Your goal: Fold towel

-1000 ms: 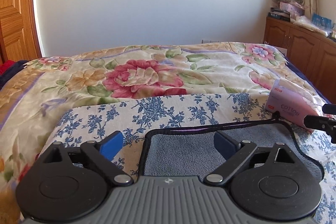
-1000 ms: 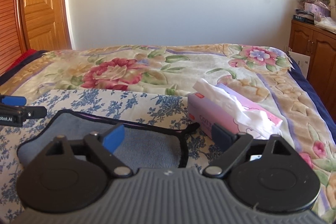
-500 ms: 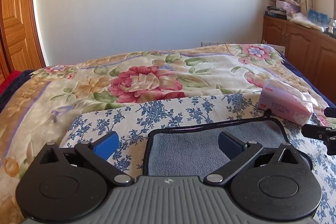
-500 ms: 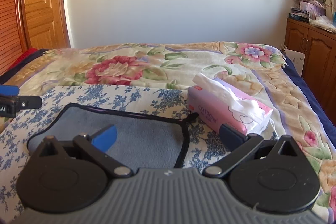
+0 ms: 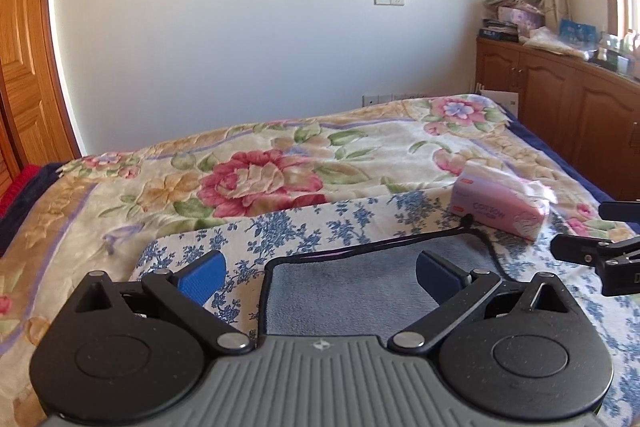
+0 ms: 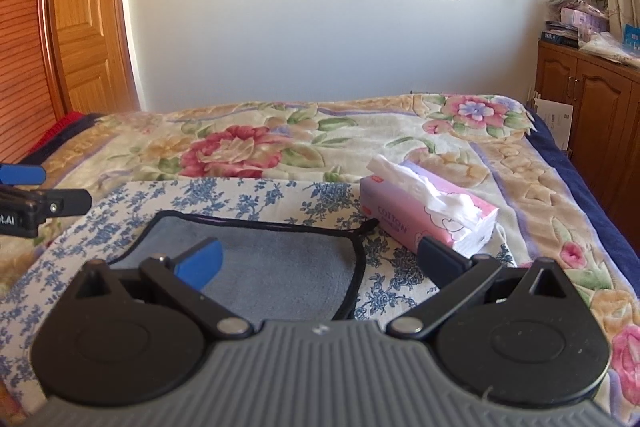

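Note:
A grey towel with a black border lies flat on a blue-flowered white cloth on the bed. It also shows in the right wrist view. My left gripper is open and empty, held above the towel's left near part. My right gripper is open and empty, above the towel's right near edge. Each gripper shows at the edge of the other's view: the right one and the left one.
A pink tissue box sits just past the towel's far right corner; it also shows in the left wrist view. A floral bedspread covers the bed. Wooden cabinets stand at right, a wooden door at left.
Both grippers have risen and pulled back from the towel; more of the towel and cloth shows. Both stay open. The towel has not moved.

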A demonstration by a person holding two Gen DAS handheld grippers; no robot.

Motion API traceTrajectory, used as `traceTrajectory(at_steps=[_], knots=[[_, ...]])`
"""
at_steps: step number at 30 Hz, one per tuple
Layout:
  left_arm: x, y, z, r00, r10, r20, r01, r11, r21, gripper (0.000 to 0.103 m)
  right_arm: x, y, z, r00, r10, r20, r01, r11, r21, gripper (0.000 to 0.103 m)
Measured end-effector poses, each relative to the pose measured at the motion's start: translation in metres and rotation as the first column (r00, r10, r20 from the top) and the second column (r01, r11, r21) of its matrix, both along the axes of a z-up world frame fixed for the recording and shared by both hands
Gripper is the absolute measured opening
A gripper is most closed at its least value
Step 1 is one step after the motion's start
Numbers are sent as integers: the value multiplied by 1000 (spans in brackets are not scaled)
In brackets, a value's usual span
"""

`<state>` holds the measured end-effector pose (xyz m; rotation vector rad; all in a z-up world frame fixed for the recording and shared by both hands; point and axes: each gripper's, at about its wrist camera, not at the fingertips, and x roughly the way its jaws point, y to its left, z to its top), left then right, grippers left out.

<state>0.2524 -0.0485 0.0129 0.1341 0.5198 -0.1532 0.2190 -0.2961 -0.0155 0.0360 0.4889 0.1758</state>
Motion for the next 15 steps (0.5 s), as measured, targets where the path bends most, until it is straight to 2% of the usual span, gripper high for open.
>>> traceTrajectory(at_steps=[15], knots=[[-63, -10, 46, 999, -12, 41, 13, 1000, -15, 103, -55, -1, 36, 999, -11, 32, 10, 1000, 15, 103]])
